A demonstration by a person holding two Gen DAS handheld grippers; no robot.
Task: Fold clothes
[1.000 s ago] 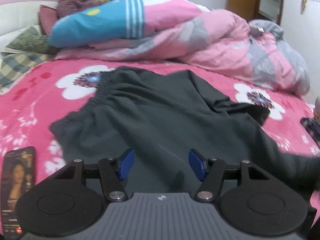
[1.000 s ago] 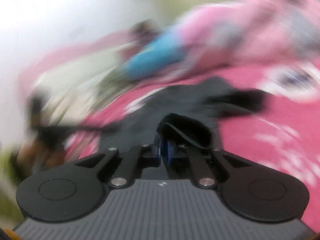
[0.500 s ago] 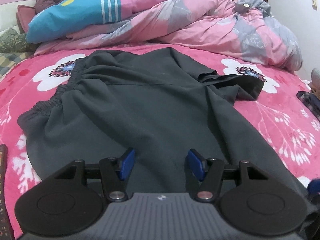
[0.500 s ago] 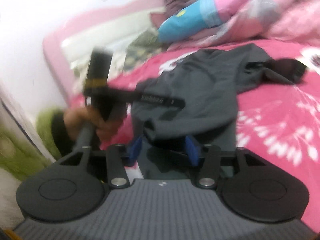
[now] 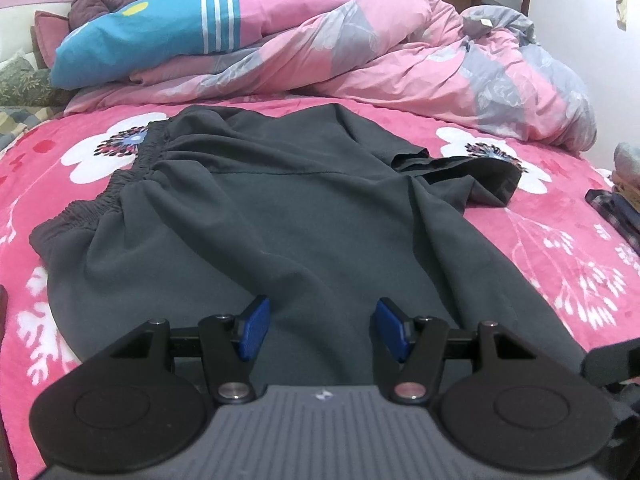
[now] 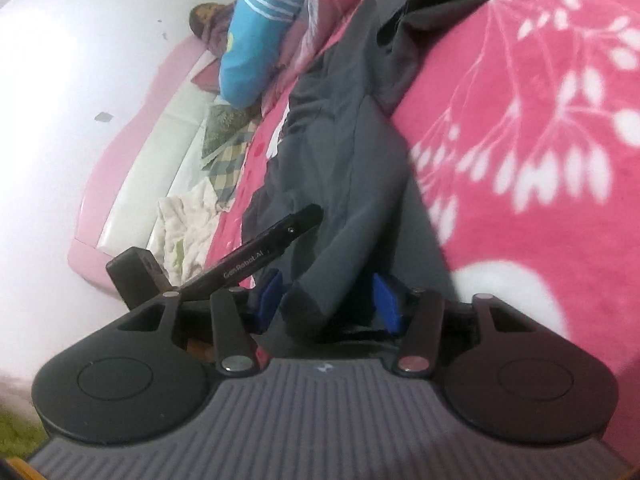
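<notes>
The left gripper (image 5: 319,329) is hovering low over the near part of the dark grey trousers (image 5: 280,216), its blue pads (image 5: 253,327) standing wide apart with nothing between them. The right gripper (image 6: 327,304) is sitting at the near end of one trouser leg (image 6: 344,184), its jaws also spread, and a fold of the grey cloth is lying loosely in the gap between its blue pads (image 6: 386,300) without being pinched (whether the cloth is touching either pad is hard to tell). From the right wrist view, which is tilted sharply, the left gripper's black body is showing just beyond, lettering running along its side. The trousers are lying spread across the pink floral bedspread (image 5: 568,264), the gathered elastic waistband (image 5: 120,184) pointing to the left and the far leg ending in a dark turned-over cuff (image 5: 480,176) to the right. A dark phone-like object (image 5: 616,212) is resting near the bed's right edge. Farther back a pink and grey quilt (image 5: 420,56) is heaping up across the bed, with a blue and pink pillow (image 5: 160,36) leaning against it. Beyond that a person in a purple garment (image 5: 100,0) is sitting by the headboard.
</notes>
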